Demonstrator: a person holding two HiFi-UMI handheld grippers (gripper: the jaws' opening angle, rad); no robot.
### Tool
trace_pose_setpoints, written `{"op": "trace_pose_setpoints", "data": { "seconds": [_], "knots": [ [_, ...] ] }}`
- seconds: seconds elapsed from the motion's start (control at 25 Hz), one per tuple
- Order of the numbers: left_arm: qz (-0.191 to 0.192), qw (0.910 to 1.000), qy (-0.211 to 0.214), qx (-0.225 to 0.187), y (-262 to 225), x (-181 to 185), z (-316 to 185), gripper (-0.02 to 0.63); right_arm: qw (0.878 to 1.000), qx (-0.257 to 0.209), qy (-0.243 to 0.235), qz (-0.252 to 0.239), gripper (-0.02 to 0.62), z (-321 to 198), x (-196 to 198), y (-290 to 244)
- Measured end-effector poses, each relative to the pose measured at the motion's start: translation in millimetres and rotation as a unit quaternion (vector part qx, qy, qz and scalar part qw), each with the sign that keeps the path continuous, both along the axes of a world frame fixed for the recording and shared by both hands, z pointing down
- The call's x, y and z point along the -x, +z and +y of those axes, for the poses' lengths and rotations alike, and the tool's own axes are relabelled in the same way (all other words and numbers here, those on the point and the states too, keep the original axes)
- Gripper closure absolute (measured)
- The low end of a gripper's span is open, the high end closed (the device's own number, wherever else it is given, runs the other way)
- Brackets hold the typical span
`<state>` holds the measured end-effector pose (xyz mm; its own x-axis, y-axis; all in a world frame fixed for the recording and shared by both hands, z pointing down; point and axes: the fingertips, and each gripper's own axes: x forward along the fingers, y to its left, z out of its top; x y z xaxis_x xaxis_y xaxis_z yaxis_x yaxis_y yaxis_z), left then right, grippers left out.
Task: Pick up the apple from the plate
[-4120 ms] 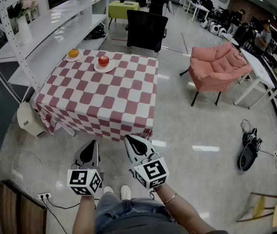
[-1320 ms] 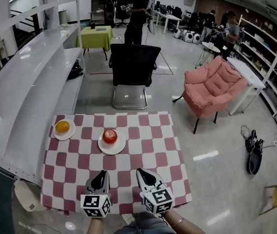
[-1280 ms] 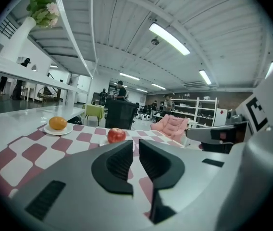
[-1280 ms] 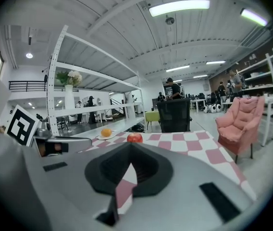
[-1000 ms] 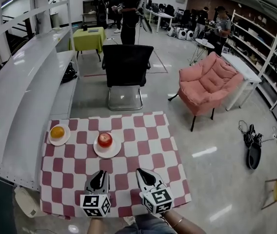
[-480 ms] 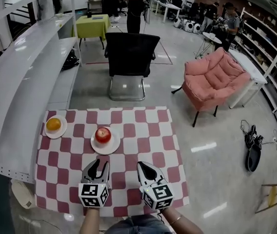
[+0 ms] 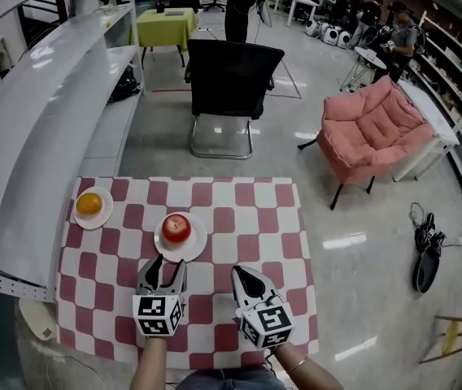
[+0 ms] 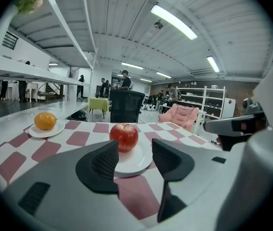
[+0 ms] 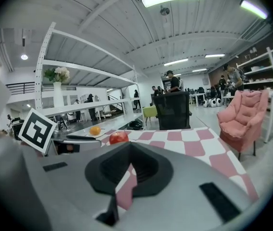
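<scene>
Left gripper (image 7: 167, 266): jaws apart and just been opening, nothing between the pads. It points across the table at the apple (image 7: 176, 227), with its tips just short of the near rim of the plate (image 7: 195, 246). In the left gripper view the apple (image 8: 124, 136) shows through the gap between the two dark pads (image 8: 103, 163), beyond them and not touched.

Right gripper (image 7: 241, 273): jaw tips closed together and empty. It hangs over the near half of the table, right of the left gripper and apart from it. Its own view looks over the closed tips down the cloth, with the apple (image 9: 118, 137) off to the left.

Apple: red, stem up, sitting on the white plate, left of the table's middle.

Table (image 7: 255, 218): square, covered by a red-and-white checked cloth.

Orange (image 7: 89, 204): on a smaller white plate (image 7: 102, 216) near the far left corner, well apart from the apple.

Beyond the table's far edge stands a black office chair (image 7: 233, 70). A pink armchair (image 7: 375, 132) sits on the floor to the right. A long white shelf (image 7: 48, 112) runs along the left side
</scene>
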<state>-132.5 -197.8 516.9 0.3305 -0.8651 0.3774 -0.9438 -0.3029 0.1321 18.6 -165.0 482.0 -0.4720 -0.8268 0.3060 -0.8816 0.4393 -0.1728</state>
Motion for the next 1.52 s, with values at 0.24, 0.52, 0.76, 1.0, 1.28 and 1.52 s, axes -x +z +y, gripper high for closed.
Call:
{"op": "trace_pose_setpoints", "data": {
  "seconds": [0.24, 0.52, 0.76, 1.0, 1.28, 1.52],
  "knots": [
    [-0.005, 0.9999, -0.009, 0.008, 9, 6, -22, 0.359, 1.000, 0.008, -0.017, 0.003, 0.586, -18, 9, 10],
    [-0.017, 0.9998, 0.001, 0.015, 21, 1, -39, 0.331, 1.000, 0.014, -0.023, 0.007, 0.586, -31, 11, 16],
    [-0.034, 0.9993, -0.004, 0.015, 31, 2, -56, 0.307, 1.000, 0.020, -0.023, 0.008, 0.586, -38, 10, 23],
    [-0.039, 0.9991, -0.009, 0.014, 34, 3, -71, 0.291, 0.999, 0.023, -0.027, 0.007, 0.586, -47, 11, 29],
    [-0.046, 0.9988, -0.004, 0.014, 35, -4, -87, 0.264, 0.999, 0.031, -0.028, 0.006, 0.586, -52, 7, 37],
    [-0.049, 0.9987, -0.002, 0.012, 37, -9, -101, 0.250, 0.999, 0.038, -0.028, 0.008, 0.586, -56, 4, 43]
  ]
}}
